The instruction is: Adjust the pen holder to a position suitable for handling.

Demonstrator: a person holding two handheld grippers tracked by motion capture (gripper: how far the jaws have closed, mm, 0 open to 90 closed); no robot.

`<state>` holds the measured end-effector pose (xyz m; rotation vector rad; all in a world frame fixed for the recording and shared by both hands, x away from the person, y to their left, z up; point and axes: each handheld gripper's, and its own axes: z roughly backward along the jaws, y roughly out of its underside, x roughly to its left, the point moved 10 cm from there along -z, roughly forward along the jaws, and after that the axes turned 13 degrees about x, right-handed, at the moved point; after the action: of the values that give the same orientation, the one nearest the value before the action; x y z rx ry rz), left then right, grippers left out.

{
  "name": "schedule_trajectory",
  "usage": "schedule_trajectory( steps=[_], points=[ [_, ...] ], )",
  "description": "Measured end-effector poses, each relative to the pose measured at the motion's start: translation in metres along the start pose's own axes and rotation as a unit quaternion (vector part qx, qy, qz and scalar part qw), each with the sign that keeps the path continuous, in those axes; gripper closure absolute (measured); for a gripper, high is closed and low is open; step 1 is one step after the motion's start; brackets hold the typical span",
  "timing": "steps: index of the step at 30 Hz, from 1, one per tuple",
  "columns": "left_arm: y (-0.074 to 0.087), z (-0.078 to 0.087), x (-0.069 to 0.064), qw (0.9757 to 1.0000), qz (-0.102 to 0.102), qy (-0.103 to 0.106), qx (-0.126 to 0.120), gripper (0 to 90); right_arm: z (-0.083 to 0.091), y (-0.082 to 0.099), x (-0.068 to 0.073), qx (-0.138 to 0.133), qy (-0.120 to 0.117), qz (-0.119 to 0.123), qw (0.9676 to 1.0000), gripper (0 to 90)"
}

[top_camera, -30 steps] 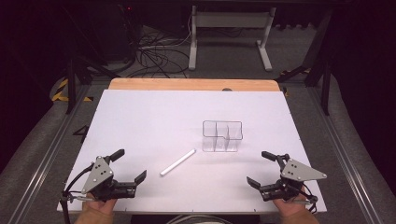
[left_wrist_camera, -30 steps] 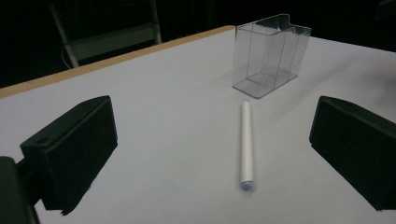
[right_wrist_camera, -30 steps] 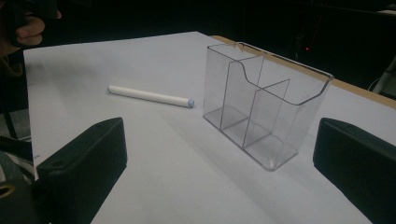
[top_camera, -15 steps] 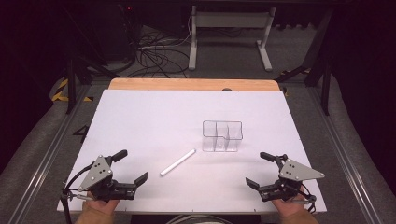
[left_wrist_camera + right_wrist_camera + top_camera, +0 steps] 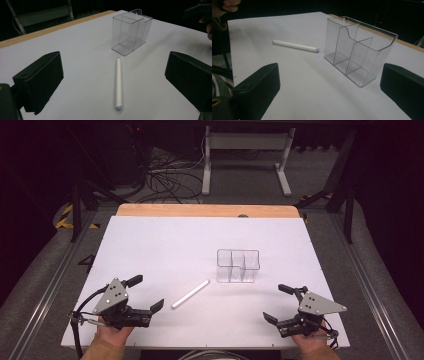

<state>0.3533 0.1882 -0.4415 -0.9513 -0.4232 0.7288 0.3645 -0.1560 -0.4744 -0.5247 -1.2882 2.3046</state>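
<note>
Both tools gape wide, holding nothing; the left tool (image 5: pixel 146 293) should straddle the white marker (image 5: pixel 118 85) across its middle, close squarely, before the clear holder (image 5: pixel 238 266)

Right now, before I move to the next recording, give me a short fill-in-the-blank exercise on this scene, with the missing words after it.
1. The white marker lies flat on the table between the left hand-held gripper and the clear ____.
2. The clear organizer stands upright and holds ____.
3. The jaws of the right hand-held gripper stand ____.
4. The hand-held gripper nearer the marker is the ____ one.

Missing words: organizer; nothing; open; left
</note>
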Motion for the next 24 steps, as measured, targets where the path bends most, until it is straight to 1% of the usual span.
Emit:
schedule_trajectory(
  steps=[2,7,9,11,14,17,21,24],
  points=[
    [-0.003,-0.003,0.000,1.0000,-0.003,0.005,0.004,2.7,0.000,0.000,0.000,0.002,-0.001,0.003,1.0000,3.4],
    [-0.010,-0.010,-0.002,0.9997,-0.012,0.010,0.016,2.6,-0.002,0.002,0.000,0.007,-0.002,0.000,1.0000,2.7],
    [-0.012,-0.013,-0.002,0.9996,-0.014,0.013,0.018,2.8,-0.002,0.003,0.001,0.007,-0.002,-0.001,1.0000,2.7],
    [-0.016,-0.016,-0.003,0.9996,-0.016,0.014,0.020,2.9,-0.003,0.003,0.002,0.010,-0.001,0.004,0.9999,2.6],
    [-0.021,-0.020,-0.005,0.9994,-0.014,0.022,0.021,3.0,-0.003,0.004,0.003,0.014,0.001,0.007,0.9999,2.3],
    [-0.026,-0.023,-0.007,0.9992,-0.020,0.023,0.025,3.0,-0.003,0.003,0.003,0.014,0.002,0.007,0.9999,1.7],
    [-0.033,-0.028,-0.010,0.9990,-0.020,0.030,0.025,3.0,-0.004,0.004,0.002,0.015,0.000,0.002,0.9999,0.9],
    [-0.037,-0.031,-0.012,0.9989,-0.018,0.034,0.028,3.0,-0.004,0.004,0.002,0.012,0.000,0.005,0.9999,0.9]
  ],
)
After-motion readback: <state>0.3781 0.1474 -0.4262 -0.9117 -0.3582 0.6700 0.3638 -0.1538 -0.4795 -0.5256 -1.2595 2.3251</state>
